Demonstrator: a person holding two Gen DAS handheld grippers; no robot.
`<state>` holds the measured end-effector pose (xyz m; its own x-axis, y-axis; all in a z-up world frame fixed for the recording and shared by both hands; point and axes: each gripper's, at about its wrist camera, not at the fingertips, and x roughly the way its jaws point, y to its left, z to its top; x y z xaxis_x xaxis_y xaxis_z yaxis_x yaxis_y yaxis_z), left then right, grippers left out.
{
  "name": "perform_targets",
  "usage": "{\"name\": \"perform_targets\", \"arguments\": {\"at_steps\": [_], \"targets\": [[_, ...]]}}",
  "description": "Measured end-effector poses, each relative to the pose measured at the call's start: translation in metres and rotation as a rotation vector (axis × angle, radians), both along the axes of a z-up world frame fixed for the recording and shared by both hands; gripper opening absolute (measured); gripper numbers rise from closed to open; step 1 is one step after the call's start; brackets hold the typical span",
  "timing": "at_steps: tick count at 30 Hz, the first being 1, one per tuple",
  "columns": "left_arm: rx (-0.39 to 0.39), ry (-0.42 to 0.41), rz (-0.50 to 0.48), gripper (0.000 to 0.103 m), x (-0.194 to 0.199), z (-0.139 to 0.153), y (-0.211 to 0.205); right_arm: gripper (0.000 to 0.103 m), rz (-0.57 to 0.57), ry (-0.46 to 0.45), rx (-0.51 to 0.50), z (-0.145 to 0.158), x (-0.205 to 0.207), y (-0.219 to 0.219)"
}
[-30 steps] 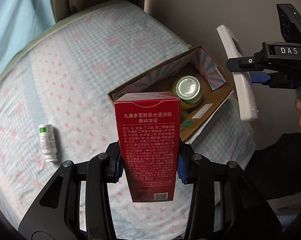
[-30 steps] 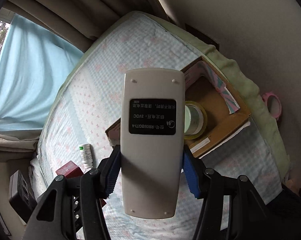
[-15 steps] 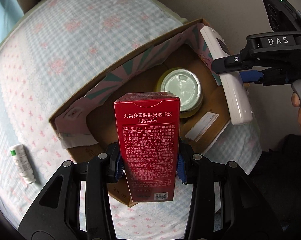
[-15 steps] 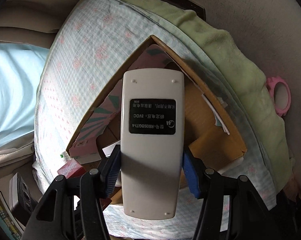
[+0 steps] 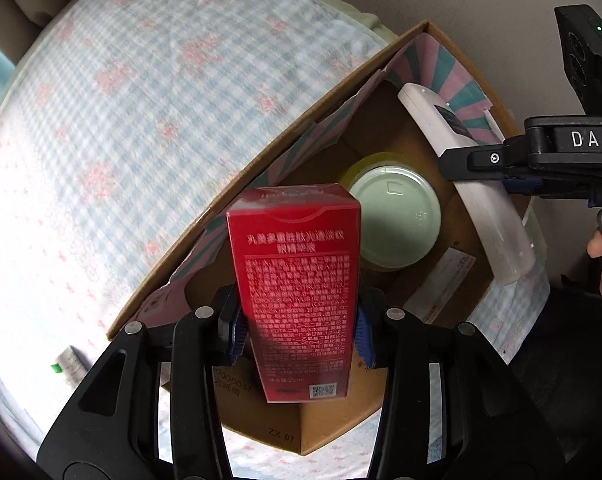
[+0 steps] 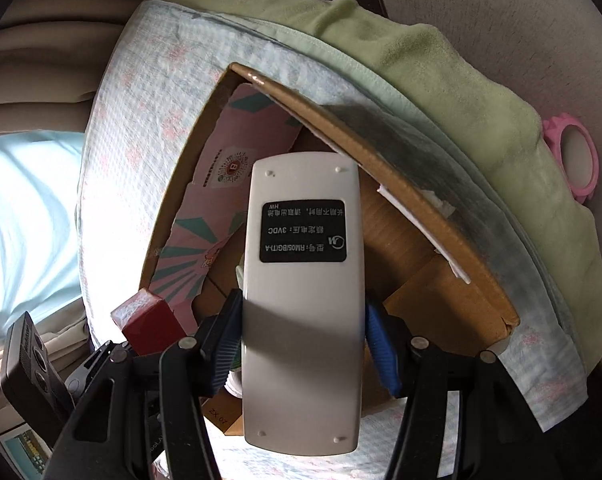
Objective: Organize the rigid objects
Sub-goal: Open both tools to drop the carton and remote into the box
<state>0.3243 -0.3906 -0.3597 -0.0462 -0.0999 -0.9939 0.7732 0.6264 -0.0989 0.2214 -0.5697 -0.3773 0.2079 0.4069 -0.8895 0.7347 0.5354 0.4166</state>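
Since a moment ago both of your grippers have closed in on the cardboard box (image 5: pixel 385 420), which now fills much more of each view. Your left gripper (image 5: pixel 299 326) is clenched on the red carton (image 5: pixel 297 288), holding it upright over the box's near corner. Your right gripper (image 6: pixel 301 344) grips the white remote (image 6: pixel 303 312) by its sides; in the left wrist view the remote (image 5: pixel 485 204) now slants down inside the box along its 3 o'clock wall, where before it hung outside.

In the box, a pale green lidded jar (image 5: pixel 397 216) sits at 1 o'clock of the carton, just beside the remote. A striped pink and teal paper liner (image 6: pixel 229 184) covers the box's inner walls. The box rests on a checked bed cover (image 5: pixel 141 100), with a green blanket (image 6: pixel 461 80) along its 2 o'clock side and a pink ring (image 6: pixel 577 156) beyond.

A small white bottle (image 5: pixel 67 366) at 8 o'clock is half cut off by the left gripper's frame. The remote hides most of the box floor in the right wrist view, and the carton's print is blurred.
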Motion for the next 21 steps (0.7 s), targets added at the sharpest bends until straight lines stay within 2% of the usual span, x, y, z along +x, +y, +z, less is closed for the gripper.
{"name": "perform_targets", "arguments": {"at_steps": [1,2,3,4,8,10,21], "targets": [[0.004,-0.006,0.003,0.078,0.000,0.001,0.001,0.059,-0.015,-0.002,-0.004,0.000,-0.001,-0.002],[0.007,-0.015,0.009,0.100,0.000,0.003,0.003,0.074,-0.037,-0.003,-0.007,0.002,-0.003,-0.004],[-0.011,-0.019,0.017,0.103,-0.001,0.007,0.006,0.086,-0.061,0.005,-0.014,0.005,-0.003,-0.004],[-0.024,-0.013,0.024,0.103,-0.001,0.009,0.009,0.103,-0.077,0.008,-0.024,0.008,-0.004,-0.006],[-0.007,-0.014,0.039,0.103,-0.001,0.012,0.021,0.103,-0.041,-0.004,-0.018,0.018,-0.005,-0.005],[0.003,-0.018,0.041,0.103,-0.005,0.014,0.026,0.103,-0.016,0.001,-0.047,0.023,-0.005,-0.002],[-0.001,-0.011,0.077,0.103,-0.021,0.024,0.042,0.103,0.010,0.002,-0.062,0.031,-0.002,0.012]]}}
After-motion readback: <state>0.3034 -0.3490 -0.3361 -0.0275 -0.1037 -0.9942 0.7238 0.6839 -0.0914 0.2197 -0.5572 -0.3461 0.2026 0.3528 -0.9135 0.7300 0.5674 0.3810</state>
